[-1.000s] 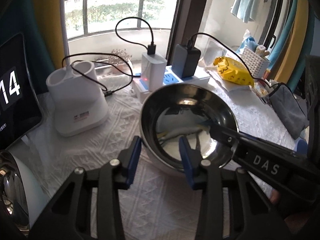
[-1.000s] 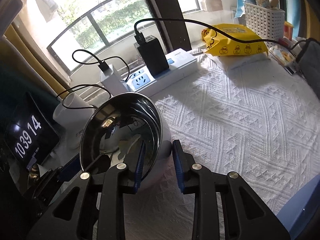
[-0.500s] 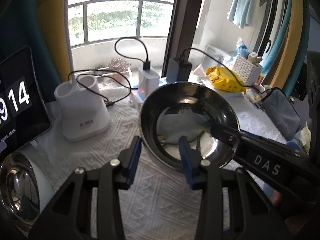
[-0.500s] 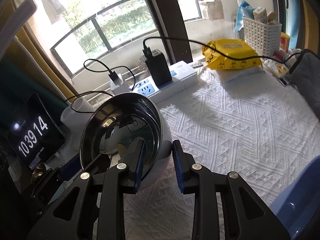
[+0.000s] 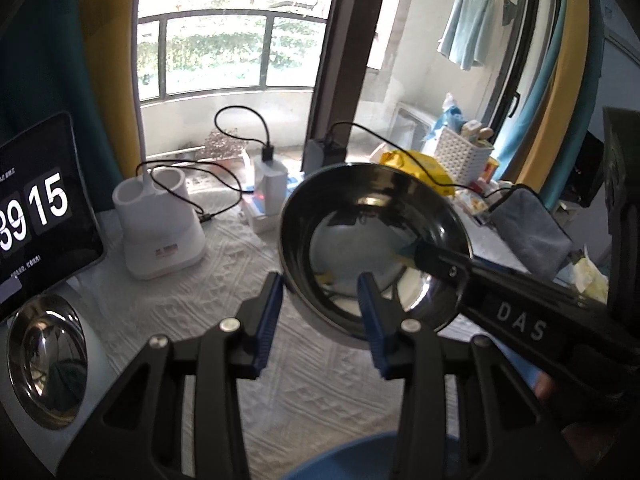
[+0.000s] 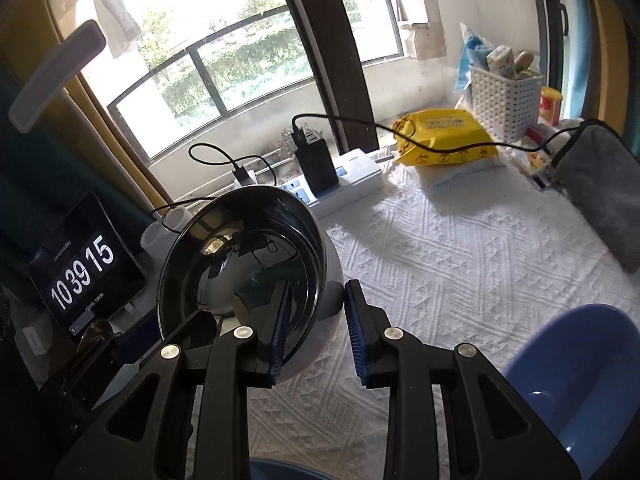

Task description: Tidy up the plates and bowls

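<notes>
A steel bowl (image 5: 372, 216) with a white outer wall hangs tilted above the white tablecloth, held by both grippers. My left gripper (image 5: 320, 304) is shut on its near rim, one blue pad inside and one outside. From the right, a black finger (image 5: 436, 258) of the other gripper reaches into it. In the right wrist view my right gripper (image 6: 316, 312) is shut on the same bowl (image 6: 240, 264), its left pad inside and its right pad on the white wall. A second steel bowl (image 5: 48, 360) sits at the table's left edge. A blue bowl (image 6: 580, 380) lies near the front.
A tablet clock (image 5: 32, 212) and a white holder (image 5: 160, 220) stand at the back left. A power strip (image 6: 344, 184) with chargers and cables runs along the window. At the right are a yellow wipes pack (image 6: 444, 140), a white basket (image 6: 504, 96) and a grey cloth (image 6: 600, 184).
Both grippers have risen with the steel bowl between them, off the cloth. The second steel bowl and the blue bowl have come into view below.
</notes>
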{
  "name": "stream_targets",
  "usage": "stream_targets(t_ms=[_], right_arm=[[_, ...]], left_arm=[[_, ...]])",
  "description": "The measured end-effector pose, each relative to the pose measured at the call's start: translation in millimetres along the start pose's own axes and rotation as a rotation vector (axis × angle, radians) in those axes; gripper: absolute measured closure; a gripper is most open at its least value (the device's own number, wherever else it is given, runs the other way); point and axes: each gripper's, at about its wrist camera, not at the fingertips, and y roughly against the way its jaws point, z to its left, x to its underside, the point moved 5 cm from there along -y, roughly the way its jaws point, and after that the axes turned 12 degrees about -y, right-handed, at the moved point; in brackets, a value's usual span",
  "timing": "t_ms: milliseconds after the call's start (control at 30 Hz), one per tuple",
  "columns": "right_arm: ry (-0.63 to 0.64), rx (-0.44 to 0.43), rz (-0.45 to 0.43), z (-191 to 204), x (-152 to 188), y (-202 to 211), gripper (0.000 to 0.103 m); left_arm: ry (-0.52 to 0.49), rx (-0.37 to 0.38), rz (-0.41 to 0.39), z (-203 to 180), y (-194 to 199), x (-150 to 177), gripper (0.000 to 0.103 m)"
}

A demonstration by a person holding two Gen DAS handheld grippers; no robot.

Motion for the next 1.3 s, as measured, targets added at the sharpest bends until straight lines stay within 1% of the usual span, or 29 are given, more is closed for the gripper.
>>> stream_targets(t_ms=[133,300,467,600,1100,1300], right_arm=[[-0.002,-0.001,-0.021,-2.4,-2.5,17.3,0.074],[0.003,0.006,-0.045,-7.4,-2.6,37.3,0.074],[0.002,0.014,-0.055,-17.1,0.6,52.1,0.074],[0.000,0.023,-0.066,-25.0,6.0,65.3,0.074],[-0.039,0.035,-0.104,-67.7,18.7,111.8,0.074],[-0.046,0.046,-0.112,-84.6,19.4,125.2,0.074]], left_arm=[[-0.014,0.007,-0.023,-10.6,14.0,-0.9,0.063],[-0.017,0.026,-0.034,-23.0,24.3,-0.5,0.063],[-0.026,0.060,-0.044,-35.6,33.5,-1.0,0.063],[-0.050,0.069,-0.062,-45.7,41.8,-1.8,0.063],[-0.145,0.125,-0.093,-98.8,65.0,1.9,0.063],[-0.157,0.150,-0.086,-117.4,64.6,2.6,0.063]])
